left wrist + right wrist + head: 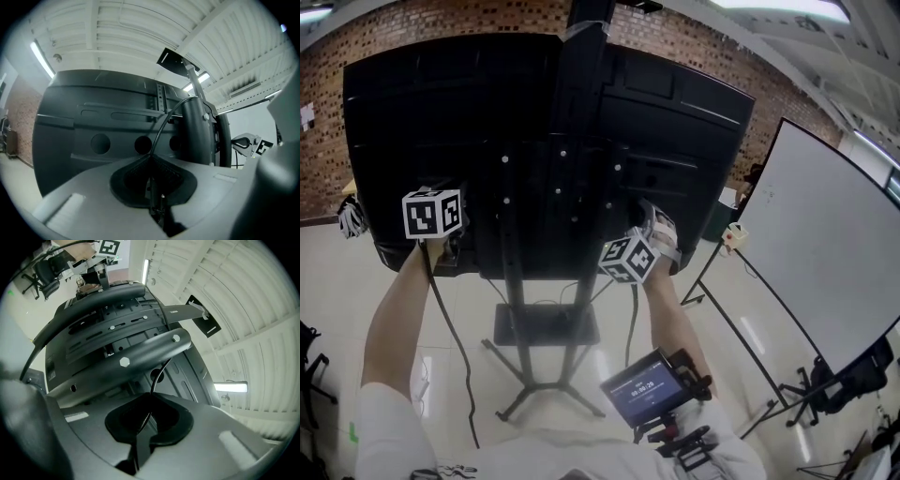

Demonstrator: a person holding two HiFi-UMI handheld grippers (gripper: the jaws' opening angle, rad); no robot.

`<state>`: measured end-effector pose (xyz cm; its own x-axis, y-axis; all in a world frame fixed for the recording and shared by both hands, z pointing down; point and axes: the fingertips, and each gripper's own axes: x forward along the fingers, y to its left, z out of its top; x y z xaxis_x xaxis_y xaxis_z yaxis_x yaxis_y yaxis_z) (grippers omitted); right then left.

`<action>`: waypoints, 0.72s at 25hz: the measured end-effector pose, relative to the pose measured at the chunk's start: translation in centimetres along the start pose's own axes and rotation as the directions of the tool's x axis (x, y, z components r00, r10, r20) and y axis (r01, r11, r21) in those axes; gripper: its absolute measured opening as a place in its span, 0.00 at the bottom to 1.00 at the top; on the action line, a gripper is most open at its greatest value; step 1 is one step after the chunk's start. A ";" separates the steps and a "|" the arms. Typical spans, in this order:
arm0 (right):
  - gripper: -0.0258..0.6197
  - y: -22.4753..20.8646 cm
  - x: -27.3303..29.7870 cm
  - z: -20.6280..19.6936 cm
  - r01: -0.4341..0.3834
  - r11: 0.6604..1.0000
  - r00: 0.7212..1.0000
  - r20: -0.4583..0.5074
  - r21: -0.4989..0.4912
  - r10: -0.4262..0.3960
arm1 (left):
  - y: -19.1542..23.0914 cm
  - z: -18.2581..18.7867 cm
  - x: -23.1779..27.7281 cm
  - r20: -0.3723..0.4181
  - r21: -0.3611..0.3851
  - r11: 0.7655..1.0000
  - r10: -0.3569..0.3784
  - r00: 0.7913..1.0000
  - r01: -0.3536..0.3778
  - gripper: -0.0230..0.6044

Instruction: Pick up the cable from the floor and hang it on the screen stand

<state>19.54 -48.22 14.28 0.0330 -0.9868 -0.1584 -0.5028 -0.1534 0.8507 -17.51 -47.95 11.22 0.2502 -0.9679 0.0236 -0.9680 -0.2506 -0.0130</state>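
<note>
One cable point(448, 319) | hangs vertical below left hand-held gripper point(152, 164) (pinched)

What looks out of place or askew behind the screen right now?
Nothing is damaged or spilled. The one oddity is the cable: it is pinched by the left gripper and the right gripper, and hangs loose toward the floor beside the screen stand, not yet hung.

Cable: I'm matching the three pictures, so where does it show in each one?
Head view: the cable hangs lower left, below the screen.
Left gripper view: centre, rising from between the fingers.
Right gripper view: centre, likewise.
Shared landmark: the screen's black back.
</note>
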 end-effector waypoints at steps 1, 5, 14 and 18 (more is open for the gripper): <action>0.09 0.1 -0.1 0.1 0.001 1.000 1.000 0.005 0.006 -0.001 | -0.1 -0.1 0.0 0.001 -0.003 1.000 -0.005 1.000 0.005 0.05; 0.09 0.8 -0.6 0.7 -0.003 0.999 1.000 0.026 0.036 0.002 | -0.5 -0.3 0.0 0.040 0.006 1.000 0.002 0.999 -0.002 0.05; 0.09 2.1 -1.4 0.6 -0.012 0.999 0.999 0.035 0.051 0.010 | 0.8 1.9 -0.4 0.048 -0.059 0.998 -0.001 0.999 0.004 0.06; 0.09 2.0 -1.4 0.7 -0.002 0.998 0.999 0.047 0.066 -0.001 | 0.4 1.3 -0.3 0.051 -0.055 0.998 -0.007 0.999 0.010 0.06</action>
<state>17.89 -47.09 15.90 -0.0074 -0.9832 -0.1826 -0.5589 -0.1473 0.8160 -17.92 -47.79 9.92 0.2576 -0.9659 -0.0277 -0.9651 -0.2586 0.0422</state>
